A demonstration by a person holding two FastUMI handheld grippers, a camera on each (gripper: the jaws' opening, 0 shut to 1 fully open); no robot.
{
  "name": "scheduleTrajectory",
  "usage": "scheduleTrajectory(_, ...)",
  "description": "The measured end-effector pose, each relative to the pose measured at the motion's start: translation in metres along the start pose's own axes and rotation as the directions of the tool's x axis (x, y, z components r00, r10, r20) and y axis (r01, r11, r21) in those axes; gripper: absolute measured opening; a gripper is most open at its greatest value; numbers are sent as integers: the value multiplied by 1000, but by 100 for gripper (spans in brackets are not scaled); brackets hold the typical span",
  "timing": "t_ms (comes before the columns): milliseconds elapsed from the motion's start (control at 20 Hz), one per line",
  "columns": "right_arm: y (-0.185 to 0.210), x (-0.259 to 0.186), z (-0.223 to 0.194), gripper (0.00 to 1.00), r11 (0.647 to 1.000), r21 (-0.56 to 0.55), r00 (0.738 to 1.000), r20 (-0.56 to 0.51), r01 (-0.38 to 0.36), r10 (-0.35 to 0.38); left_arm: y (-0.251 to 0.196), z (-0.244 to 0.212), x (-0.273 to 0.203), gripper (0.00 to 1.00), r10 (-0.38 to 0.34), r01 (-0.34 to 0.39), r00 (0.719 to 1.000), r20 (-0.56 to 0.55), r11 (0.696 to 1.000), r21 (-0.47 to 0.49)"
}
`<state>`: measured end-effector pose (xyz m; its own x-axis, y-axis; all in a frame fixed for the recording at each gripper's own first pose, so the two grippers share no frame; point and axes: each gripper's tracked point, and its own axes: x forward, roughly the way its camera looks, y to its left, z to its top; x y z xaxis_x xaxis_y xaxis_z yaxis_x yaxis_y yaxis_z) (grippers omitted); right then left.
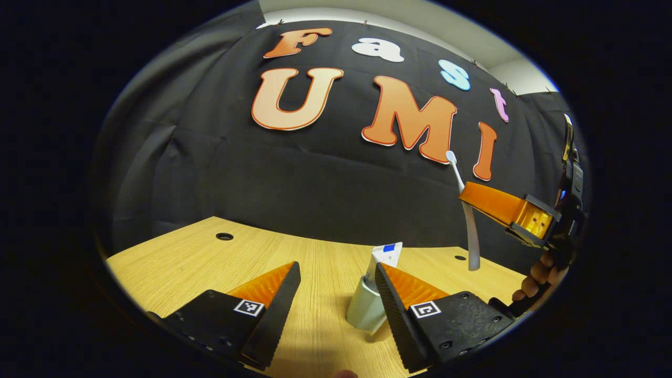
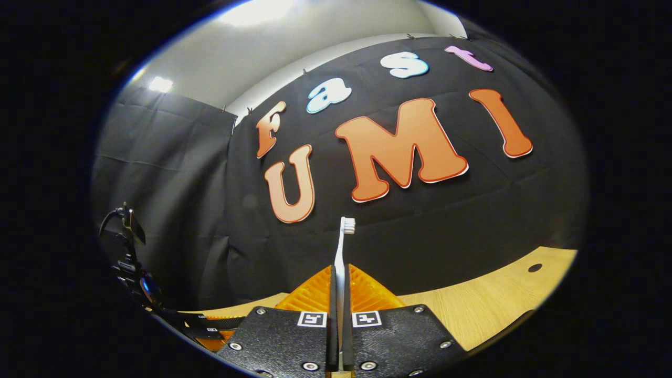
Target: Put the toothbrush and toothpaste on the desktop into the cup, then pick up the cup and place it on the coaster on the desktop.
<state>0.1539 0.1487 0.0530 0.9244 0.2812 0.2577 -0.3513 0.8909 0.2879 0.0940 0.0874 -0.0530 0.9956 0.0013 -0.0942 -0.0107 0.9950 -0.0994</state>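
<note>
Toothpaste point(image 1: 387, 255) already stands in the cup point(image 1: 365, 310), its flat end poking up above the rim in the left gripper view. That cup sits on the wooden desk point(image 1: 210, 268), toward the right of this view, right against the inner face of the left gripper's point(image 1: 336, 302) right finger. The left gripper's jaws are spread wide with nothing between them, the other finger well apart from the cup on bare wood.

Farther off and to the right in the same view, the right gripper point(image 1: 464, 195) is held up in the air by a hand point(image 1: 541, 277), gripping the toothbrush point(image 1: 469, 220) about midway along its handle. The brush hangs nearly upright above the desk's far right part, bristles at the top, clear of the wood.

In the right gripper view, the right gripper point(image 2: 340, 286) has both fingers pressed together on the toothbrush point(image 2: 342, 247), whose head rises straight up in front of the black cloth wall point(image 2: 472, 220). The desk point(image 2: 483, 299) shows low on the right.
</note>
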Motion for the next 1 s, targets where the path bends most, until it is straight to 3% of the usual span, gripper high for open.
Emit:
scheduleTrajectory(500, 12, 37, -34, 4, 1000, -27, 1000, 27, 1, -1, 47, -9, -14, 86, 52, -52, 999, 4, 999, -12)
scheduleTrajectory(1000, 5, 47, -72, 5, 999, -2, 999, -29, 33, -33, 53, -16, -15, 86, 61, -61, 998, -2, 998, -30)
